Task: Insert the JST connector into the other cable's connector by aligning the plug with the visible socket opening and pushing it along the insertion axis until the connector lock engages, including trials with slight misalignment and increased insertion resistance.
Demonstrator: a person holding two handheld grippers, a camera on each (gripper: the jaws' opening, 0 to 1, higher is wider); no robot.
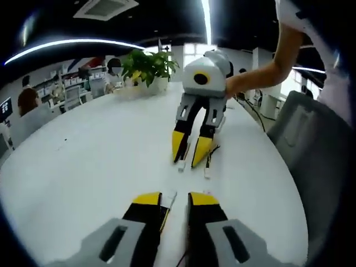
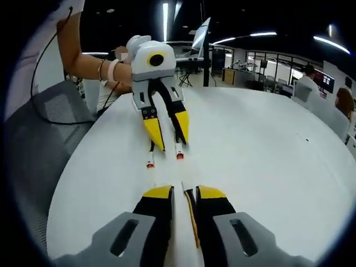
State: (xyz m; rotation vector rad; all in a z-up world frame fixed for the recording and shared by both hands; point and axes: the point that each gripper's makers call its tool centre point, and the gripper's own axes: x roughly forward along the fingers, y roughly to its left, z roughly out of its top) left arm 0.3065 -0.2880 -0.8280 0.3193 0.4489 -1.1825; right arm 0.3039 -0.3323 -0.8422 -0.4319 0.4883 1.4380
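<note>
Closest in, the left claw [image 1: 175, 201] sits low over the white worktop [image 1: 83, 161] with its yellow-tipped black jaws nearly closed, and there's a small pale connector [image 1: 169, 198] pinched in the narrow gap between them, poking forward. Looks like it's held that way so the plug end stays free and points straight at its mate. Same story from the other side: the right claw [image 2: 184, 193] has its jaws almost together around a thin yellow-and-dark cable [image 2: 192, 214] running up between them, though whether it's truly clamped or just loosely guided is hard to call. Further out, in the left gripper view the right claw's tips rest down near the worktop with two small white connector ends [image 1: 207, 171] just in front, dark wires trailing back. The two claws face each other, well apart, so by the look of it they're lined up on one axis but not mated yet. The worktop is smooth, glossy and rounded at the edge, so the cables would probably slide easily. The jaws look like hard plastic, the bodies grey and chunky. Far back there's a leafy potted plant [image 1: 149, 67], and a grey mesh chair [image 2: 39, 133] beside the worktop.
</note>
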